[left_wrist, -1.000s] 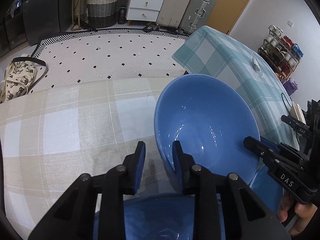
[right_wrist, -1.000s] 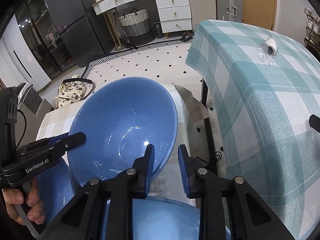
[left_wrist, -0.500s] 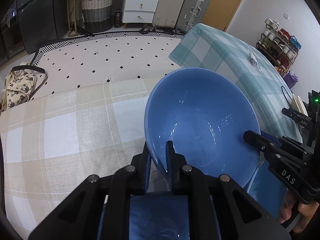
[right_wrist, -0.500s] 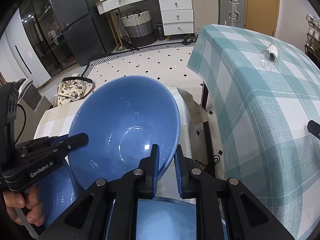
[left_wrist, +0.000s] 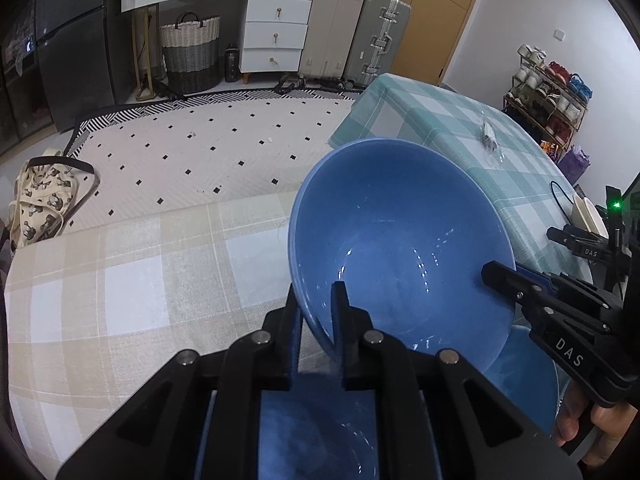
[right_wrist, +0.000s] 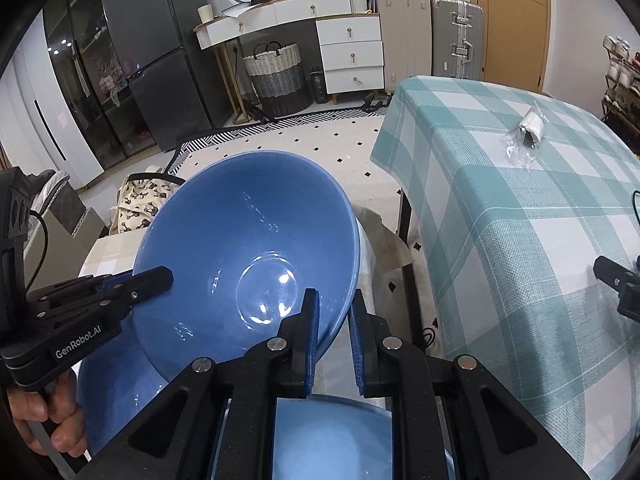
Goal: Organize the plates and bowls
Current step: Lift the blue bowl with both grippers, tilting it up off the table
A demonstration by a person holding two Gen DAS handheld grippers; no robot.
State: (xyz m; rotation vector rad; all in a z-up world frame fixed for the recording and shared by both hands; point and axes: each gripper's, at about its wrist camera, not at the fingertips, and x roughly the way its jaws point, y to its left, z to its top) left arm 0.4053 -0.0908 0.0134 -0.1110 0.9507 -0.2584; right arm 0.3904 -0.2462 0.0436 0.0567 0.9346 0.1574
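Above the bench (left_wrist: pixel 132 280) with the beige plaid cloth, a large blue bowl (left_wrist: pixel 400 240) is held tilted in the air, its open side facing the cameras. A second bench with a teal plaid cloth (right_wrist: pixel 520 200) stands just beside the beige one, past the bowl, and carries only a small clear wrapped packet (right_wrist: pixel 528 132).

Both grippers hold the same bowl. The left gripper (left_wrist: pixel 316 320) has its jaws clenched on the near left part of the rim, one finger inside and one outside. The right gripper (right_wrist: pixel 334 328) has its jaws clenched on the near right part of the rim in the same way. The grips sit on either side of the bowl, so neither hand is nearer.

Below the held bowl, more blue dishes rest on the beige bench: one lies directly under the left gripper (left_wrist: pixel 320 436) and another lies beneath the bowl's right edge (left_wrist: pixel 520 376). That makes three blue dishes, counting the held bowl; whether the lower two are bowls or plates is unclear.

The held bowl probably needs lowering straight down to nest in a dish beneath it.
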